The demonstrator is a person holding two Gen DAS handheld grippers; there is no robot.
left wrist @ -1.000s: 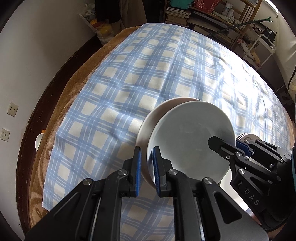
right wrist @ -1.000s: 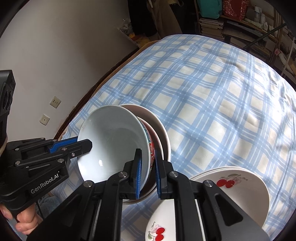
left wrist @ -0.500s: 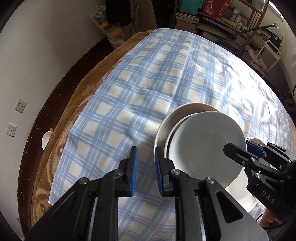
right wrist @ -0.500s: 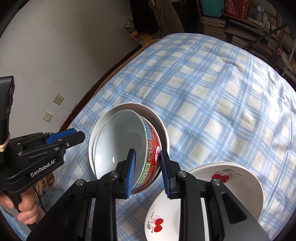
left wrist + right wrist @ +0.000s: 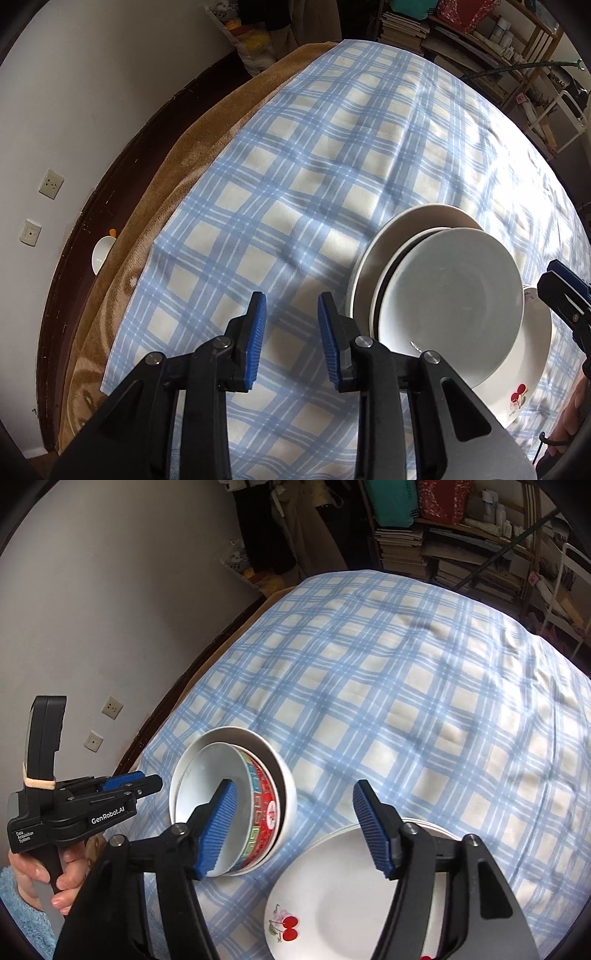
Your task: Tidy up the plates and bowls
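Both hand-held grippers, left [image 5: 291, 325] and right [image 5: 293, 825], are opening empty beside glossy round nested bowls [image 5: 236, 805].

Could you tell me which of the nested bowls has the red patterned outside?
The inner bowl: its outer wall is red with coloured trim, while the outer bowl that holds it is plain white.

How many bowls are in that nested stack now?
2 clearly: a plain white outer bowl on the checked cloth, and a red-patterned bowl nested inside it. A dark gap suggests more may be hidden between them.
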